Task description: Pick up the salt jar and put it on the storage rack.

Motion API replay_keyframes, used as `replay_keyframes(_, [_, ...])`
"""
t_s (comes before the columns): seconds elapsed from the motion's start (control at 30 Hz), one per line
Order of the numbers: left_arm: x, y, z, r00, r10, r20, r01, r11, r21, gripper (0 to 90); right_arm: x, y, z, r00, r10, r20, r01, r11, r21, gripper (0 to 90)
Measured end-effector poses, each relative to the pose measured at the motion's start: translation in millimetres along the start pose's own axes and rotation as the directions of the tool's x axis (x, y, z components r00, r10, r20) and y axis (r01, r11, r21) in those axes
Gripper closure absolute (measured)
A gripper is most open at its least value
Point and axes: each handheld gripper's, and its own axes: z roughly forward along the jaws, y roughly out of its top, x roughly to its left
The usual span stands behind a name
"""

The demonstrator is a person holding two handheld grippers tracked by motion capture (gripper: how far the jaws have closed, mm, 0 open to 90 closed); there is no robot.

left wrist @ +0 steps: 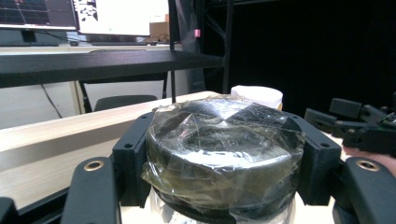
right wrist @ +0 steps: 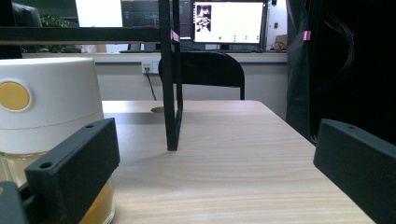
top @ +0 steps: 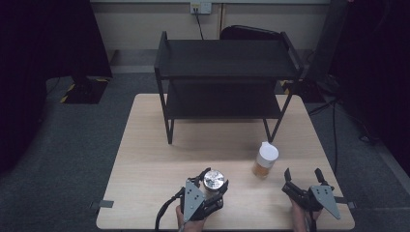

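My left tongs (top: 211,189) clamp the foil-wrapped jar (left wrist: 223,154) by its lid. I should lift it straight, keeping it upright, toward the black shelf (top: 225,60) ahead. My right tongs (top: 303,180) stand apart beside the white-capped bottle (top: 265,160).

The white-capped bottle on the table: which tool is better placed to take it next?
The right tool. Its jaws are open and empty, and the white-capped bottle stands just ahead of it. The left tool is shut on the wrapped jar.
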Motion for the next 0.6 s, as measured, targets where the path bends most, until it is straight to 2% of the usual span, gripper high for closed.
replay_keyframes(0.1, [9.7,1.3,-1.1,0.9992,-0.025,0.033,0.025,0.9996,-0.011,34.9,-0.1,0.0,0.0,1.0000,0.000,0.000,0.000,1.000,0.000,0.0])
replay_keyframes(0.37, [25.4,12.9,-2.4,0.9976,-0.045,0.052,0.046,0.9988,-0.018,34.9,-0.4,0.0,-0.1,1.0000,0.000,-0.002,0.000,1.000,0.000,0.0])
replay_keyframes(0.6, [37.3,34.8,0.6,0.9981,-0.014,0.060,0.015,0.9998,-0.010,34.9,-0.4,0.0,-0.1,1.0000,0.000,-0.002,0.000,1.000,0.000,0.0])
